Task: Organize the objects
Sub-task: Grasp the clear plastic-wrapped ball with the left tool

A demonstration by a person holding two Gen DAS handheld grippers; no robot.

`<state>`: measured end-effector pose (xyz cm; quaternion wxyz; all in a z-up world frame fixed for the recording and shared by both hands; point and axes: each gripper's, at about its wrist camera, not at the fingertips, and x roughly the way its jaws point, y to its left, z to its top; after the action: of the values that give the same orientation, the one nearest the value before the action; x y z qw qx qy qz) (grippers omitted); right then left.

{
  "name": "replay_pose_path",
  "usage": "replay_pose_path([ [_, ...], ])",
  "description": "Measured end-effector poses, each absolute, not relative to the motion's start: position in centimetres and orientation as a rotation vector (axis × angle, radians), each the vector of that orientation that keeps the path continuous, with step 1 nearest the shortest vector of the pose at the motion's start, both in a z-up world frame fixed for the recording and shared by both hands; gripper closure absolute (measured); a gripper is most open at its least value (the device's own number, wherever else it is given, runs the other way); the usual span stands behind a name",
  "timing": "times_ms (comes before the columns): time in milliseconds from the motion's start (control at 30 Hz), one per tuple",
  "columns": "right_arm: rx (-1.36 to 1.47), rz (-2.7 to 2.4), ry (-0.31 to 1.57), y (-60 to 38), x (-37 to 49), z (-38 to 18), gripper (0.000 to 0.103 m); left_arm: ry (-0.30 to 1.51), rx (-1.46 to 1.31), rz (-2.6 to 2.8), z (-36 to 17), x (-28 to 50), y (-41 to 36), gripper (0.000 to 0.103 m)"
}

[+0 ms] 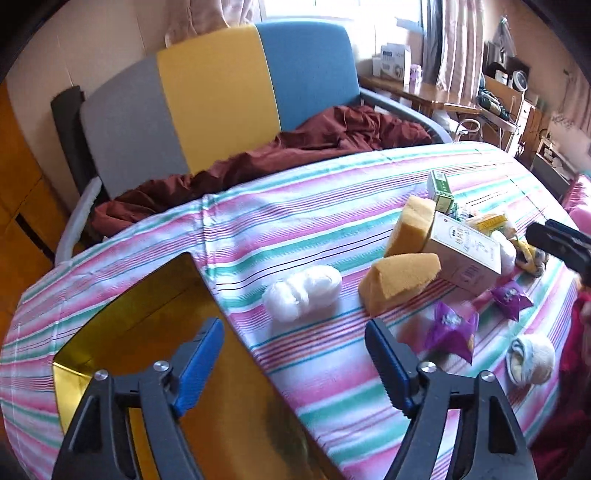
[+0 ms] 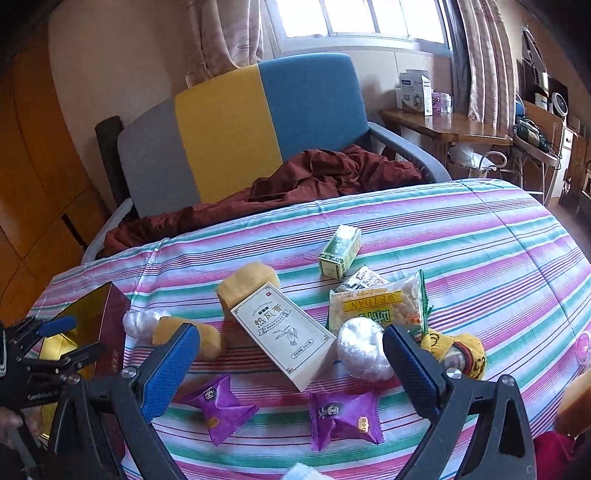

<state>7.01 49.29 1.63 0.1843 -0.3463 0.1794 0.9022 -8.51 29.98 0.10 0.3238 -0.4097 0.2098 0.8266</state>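
Striped bedding [image 2: 461, 236] in pink, green and white covers the bed where everything lies. Beyond it stands a chair [image 2: 236, 125] with a grey, yellow and blue backrest, a dark red cloth [image 2: 314, 181] crumpled on its seat. Daylight comes through a window [image 2: 362, 18] flanked by pale curtains. A wooden desk [image 2: 447, 127] on the right carries small white boxes.

Near the middle lies a long cream carton [image 2: 284, 332] printed with Chinese characters and a drawing of a hand. To its right is a clear snack bag [image 2: 376, 306] with a yellow band reading "WEIDAN". A small green box [image 2: 340, 251] lies further back. Two yellow sponges sit near the carton: one sponge [image 2: 247, 284] behind its top end, the other sponge [image 2: 188, 332] to its left. A white wrapped bundle [image 2: 362, 350] touches the carton's right side, and a second white bundle [image 2: 138, 321] lies to the left. Two purple snack packets [image 2: 343, 413] rest nearest the camera, with a yellow knitted item [image 2: 465, 350] on the right. A gold-lined open box [image 1: 147, 295] sits at the bed's left end.

The right gripper [image 2: 291, 369] hovers over the packets, blue-padded jaws spread wide and empty. The left gripper [image 1: 295, 362] hangs over the gold box's edge, jaws apart, gripping nothing.
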Motion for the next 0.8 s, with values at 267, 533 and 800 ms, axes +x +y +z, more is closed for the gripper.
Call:
replay_pose_path([
  [267,-1.032,2.583,0.397,47.9,6.2,1.4,0.002,0.687,-1.155,2.094,-3.4,-11.9,34.0,0.028],
  [533,-1.060,2.585,0.378,47.7,5.9,1.1,0.002,0.774,-1.212,2.035,-6.5,-13.2,35.9,0.043],
  [800,-1.076,2.571,0.403,48.1,5.7,0.8,0.004,0.688,-1.206,2.060,-6.1,-12.3,35.6,0.065],
])
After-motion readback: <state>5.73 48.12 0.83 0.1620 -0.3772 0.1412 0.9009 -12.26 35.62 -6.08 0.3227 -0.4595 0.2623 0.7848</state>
